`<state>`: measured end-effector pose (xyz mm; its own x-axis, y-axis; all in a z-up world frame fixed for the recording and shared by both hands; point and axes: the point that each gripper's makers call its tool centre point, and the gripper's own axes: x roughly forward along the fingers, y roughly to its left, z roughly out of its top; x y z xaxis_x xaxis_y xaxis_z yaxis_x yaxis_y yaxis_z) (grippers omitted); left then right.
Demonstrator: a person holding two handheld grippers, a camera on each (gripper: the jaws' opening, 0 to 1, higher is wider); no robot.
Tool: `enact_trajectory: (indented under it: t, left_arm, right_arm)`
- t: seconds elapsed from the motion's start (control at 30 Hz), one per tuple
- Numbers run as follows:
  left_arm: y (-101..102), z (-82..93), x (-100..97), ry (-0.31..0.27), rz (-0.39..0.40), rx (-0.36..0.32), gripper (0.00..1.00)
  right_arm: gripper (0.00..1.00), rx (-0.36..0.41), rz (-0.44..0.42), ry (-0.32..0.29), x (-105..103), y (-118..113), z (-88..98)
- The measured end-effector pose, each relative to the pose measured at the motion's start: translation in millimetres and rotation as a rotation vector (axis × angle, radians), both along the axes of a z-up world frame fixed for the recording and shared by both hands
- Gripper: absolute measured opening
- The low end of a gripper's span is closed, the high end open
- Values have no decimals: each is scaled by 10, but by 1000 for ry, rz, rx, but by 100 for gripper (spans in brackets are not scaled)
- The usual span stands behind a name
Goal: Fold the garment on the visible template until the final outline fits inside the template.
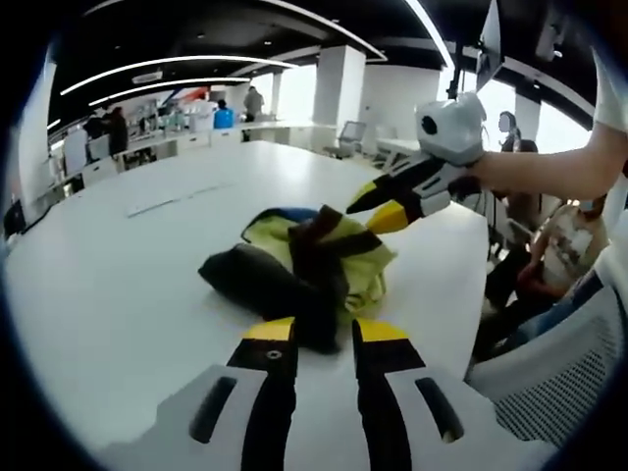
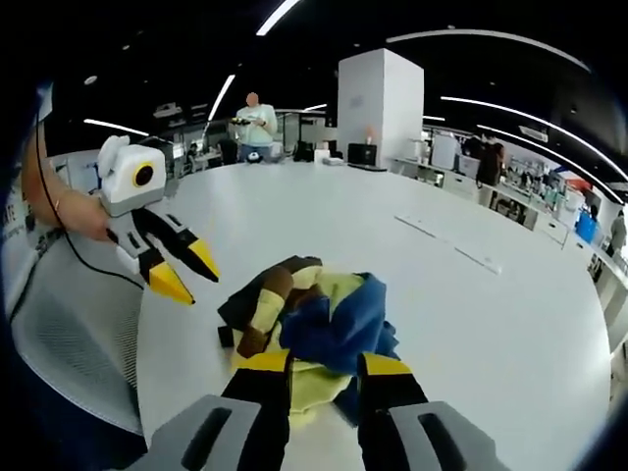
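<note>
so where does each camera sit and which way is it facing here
Left gripper view: rides the left gripper, looking along its open jaws at the crumpled black, yellow and blue garment on the white table; the right gripper enters from the right.
Right gripper view: rides the right gripper, facing the garment from the opposite side; the left gripper and a hand show left.
Shared: garment, table, both grippers.

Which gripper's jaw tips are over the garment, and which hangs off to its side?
The right gripper: its open jaws sit over the crumpled garment. The left gripper, also open, hangs beside the pile above the bare white table, touching nothing.
</note>
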<state>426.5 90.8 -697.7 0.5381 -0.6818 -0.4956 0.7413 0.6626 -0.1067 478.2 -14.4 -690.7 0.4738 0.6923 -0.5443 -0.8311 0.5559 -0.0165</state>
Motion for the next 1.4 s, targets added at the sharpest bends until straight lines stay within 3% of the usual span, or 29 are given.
enact_trajectory:
  t: [0.2,0.5,0.6,0.77,0.97,1.17,1.4]
  left_arm:
    - [-101,-85,48,8,-24,19,14]
    - [-168,-189,142,25,-28,38,9]
    - [-192,-232,134,44,-39,43,1]
    - [-203,-266,139,13,-44,88,0]
    - [-177,-199,130,13,-26,57,0]
    - [-119,-18,116,14,-8,-4,0]
    - [-60,194,130,-20,18,-24,0]
  right_arm:
    - [9,0,27,7,0,38,-20]
    - [5,-24,28,9,26,35,-74]
    - [0,-28,20,10,24,24,-80]
    - [0,-27,7,14,23,10,-79]
    - [0,-17,4,6,14,6,-29]
    - [0,5,0,3,8,-1,39]
    - [0,5,-26,-23,38,-56,166]
